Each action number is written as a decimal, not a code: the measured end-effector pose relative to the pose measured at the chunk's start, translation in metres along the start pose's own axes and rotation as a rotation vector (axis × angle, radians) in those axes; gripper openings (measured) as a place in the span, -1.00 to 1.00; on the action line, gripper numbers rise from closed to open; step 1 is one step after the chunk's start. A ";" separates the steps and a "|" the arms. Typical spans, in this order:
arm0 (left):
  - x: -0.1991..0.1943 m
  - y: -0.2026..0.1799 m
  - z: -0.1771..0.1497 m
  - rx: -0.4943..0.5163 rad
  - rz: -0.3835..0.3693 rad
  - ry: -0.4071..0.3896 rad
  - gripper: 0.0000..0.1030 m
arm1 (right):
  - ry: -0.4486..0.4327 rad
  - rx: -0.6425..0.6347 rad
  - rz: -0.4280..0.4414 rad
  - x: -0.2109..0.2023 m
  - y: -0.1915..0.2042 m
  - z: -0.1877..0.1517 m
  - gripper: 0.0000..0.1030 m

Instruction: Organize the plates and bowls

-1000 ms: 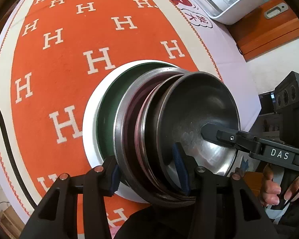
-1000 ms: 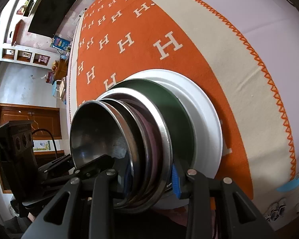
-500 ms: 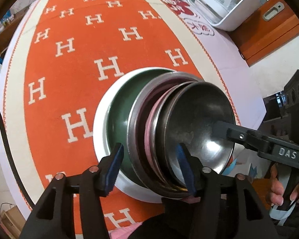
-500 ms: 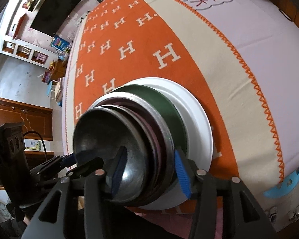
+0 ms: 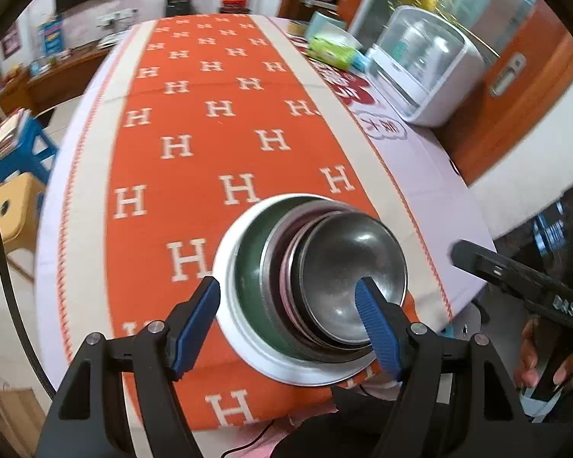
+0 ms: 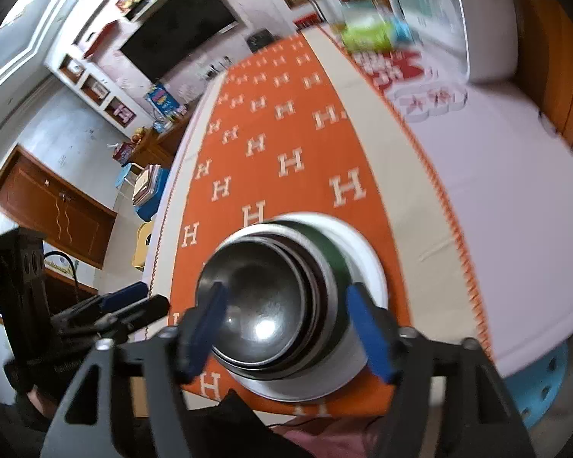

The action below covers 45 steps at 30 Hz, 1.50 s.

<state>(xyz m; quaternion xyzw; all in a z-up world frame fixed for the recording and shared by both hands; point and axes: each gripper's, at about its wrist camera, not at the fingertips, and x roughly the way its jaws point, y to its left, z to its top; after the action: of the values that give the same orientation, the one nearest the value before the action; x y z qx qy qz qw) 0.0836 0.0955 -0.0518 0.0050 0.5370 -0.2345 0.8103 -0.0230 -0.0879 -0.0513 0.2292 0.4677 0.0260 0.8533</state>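
Note:
A nested stack sits near the table's front edge: a white plate [image 5: 229, 267] at the bottom, a dark green dish [image 5: 250, 259], metal rims, and a steel bowl [image 5: 347, 259] on top. The right wrist view shows the same white plate [image 6: 366, 255] and steel bowl [image 6: 263, 297]. My left gripper [image 5: 290, 316] hangs above the stack, its jaws opening, blue pads clear of the dishes. My right gripper [image 6: 282, 324] hovers over the stack too, jaws opening, nothing pressed between the pads. Each gripper shows in the other's view at the side.
The stack rests on an orange cloth [image 5: 217, 133] with white H letters. A white lidded appliance [image 5: 424, 65] and a green packet [image 5: 330, 51] stand at the far right. Blue and yellow stools [image 5: 15, 175] are beside the table on the left.
Both grippers let go of the stack's rims, spread their jaws and rose away from it. The stack stays on the cloth and looks smaller now.

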 end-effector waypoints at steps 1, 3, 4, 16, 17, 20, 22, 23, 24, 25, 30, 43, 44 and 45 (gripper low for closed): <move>-0.007 -0.002 0.001 -0.006 0.017 -0.010 0.40 | -0.011 -0.024 0.000 -0.008 0.001 0.002 0.49; -0.020 -0.009 0.000 -0.010 0.053 -0.035 0.40 | -0.015 -0.066 -0.006 -0.018 0.004 0.004 0.52; -0.028 -0.014 0.000 -0.012 0.075 -0.049 0.41 | -0.011 -0.097 -0.021 -0.026 0.007 0.005 0.53; -0.092 -0.068 -0.023 -0.105 0.225 -0.174 0.84 | 0.006 -0.214 -0.024 -0.093 0.032 -0.004 0.94; -0.094 -0.071 -0.025 -0.106 0.234 -0.176 0.93 | -0.001 -0.209 -0.024 -0.096 0.033 -0.005 0.95; -0.098 -0.077 -0.029 -0.123 0.290 -0.188 0.98 | -0.029 -0.219 -0.052 -0.103 0.035 -0.010 0.95; -0.101 -0.080 -0.031 -0.134 0.322 -0.203 0.98 | -0.040 -0.217 -0.062 -0.103 0.034 -0.012 0.95; -0.102 -0.081 -0.033 -0.141 0.340 -0.213 0.98 | -0.043 -0.219 -0.066 -0.103 0.034 -0.013 0.95; -0.103 -0.081 -0.034 -0.145 0.350 -0.220 0.98 | -0.046 -0.223 -0.074 -0.102 0.035 -0.014 0.96; -0.105 -0.083 -0.036 -0.151 0.367 -0.233 0.98 | -0.052 -0.228 -0.080 -0.102 0.035 -0.016 0.99; -0.107 -0.085 -0.041 -0.153 0.405 -0.255 0.98 | -0.091 -0.254 -0.106 -0.102 0.040 -0.021 1.00; -0.108 -0.089 -0.047 -0.128 0.445 -0.270 0.98 | -0.128 -0.259 -0.095 -0.103 0.043 -0.027 1.00; -0.109 -0.090 -0.047 -0.125 0.446 -0.274 0.98 | -0.128 -0.259 -0.095 -0.103 0.043 -0.027 1.00; -0.109 -0.090 -0.047 -0.122 0.448 -0.279 0.98 | -0.127 -0.259 -0.094 -0.102 0.044 -0.027 1.00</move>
<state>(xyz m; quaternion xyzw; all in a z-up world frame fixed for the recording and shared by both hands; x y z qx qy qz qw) -0.0265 0.0683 0.0451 0.0426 0.4187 -0.0150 0.9070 -0.0947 -0.0655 0.0351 0.0964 0.4159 0.0315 0.9037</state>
